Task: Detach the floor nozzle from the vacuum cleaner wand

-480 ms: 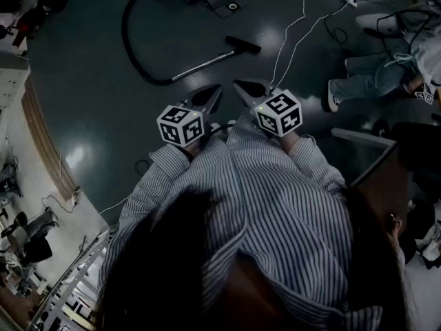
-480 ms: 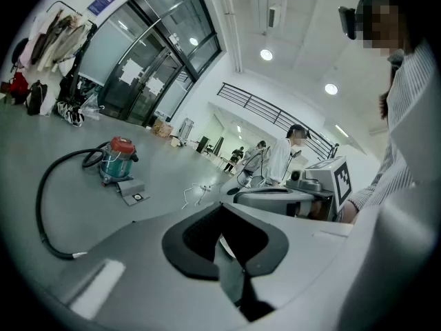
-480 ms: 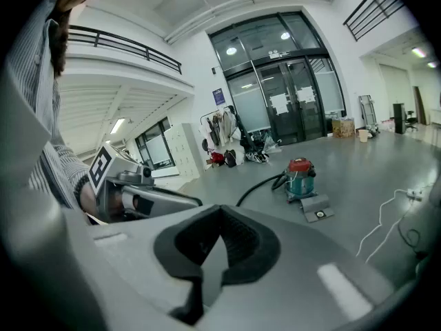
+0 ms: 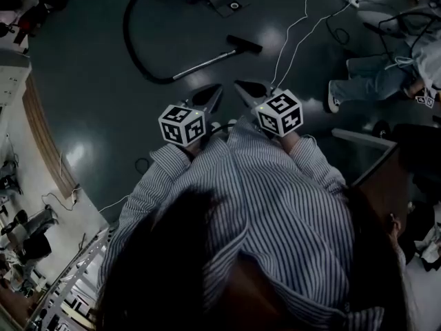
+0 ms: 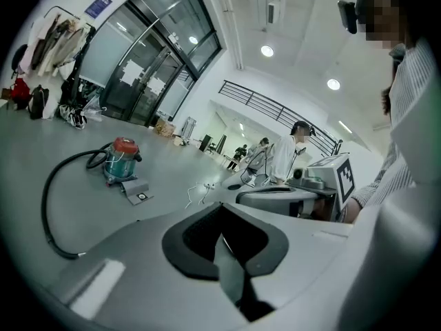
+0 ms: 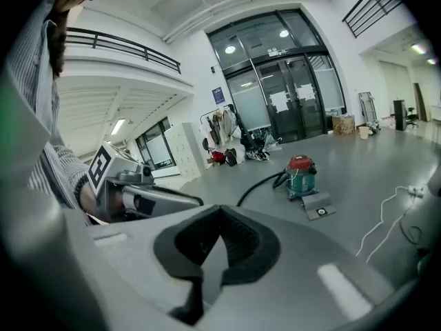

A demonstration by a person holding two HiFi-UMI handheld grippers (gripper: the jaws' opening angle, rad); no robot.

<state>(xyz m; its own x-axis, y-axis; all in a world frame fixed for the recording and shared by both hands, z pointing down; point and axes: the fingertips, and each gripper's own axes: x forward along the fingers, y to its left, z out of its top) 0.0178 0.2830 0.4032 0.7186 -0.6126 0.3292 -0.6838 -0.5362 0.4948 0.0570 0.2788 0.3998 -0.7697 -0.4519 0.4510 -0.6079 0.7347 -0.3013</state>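
Far out on the floor, the nozzle caps the right end of the wand, well apart from the left gripper and right gripper, fingers together and empty; pulling one part alone would likely drag both.

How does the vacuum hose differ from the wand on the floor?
The hose is black and bends in a wide arc; the wand is silvery and straight. The hose runs toward the canister; the wand ends in the floor nozzle. Both lie on the floor, joined.
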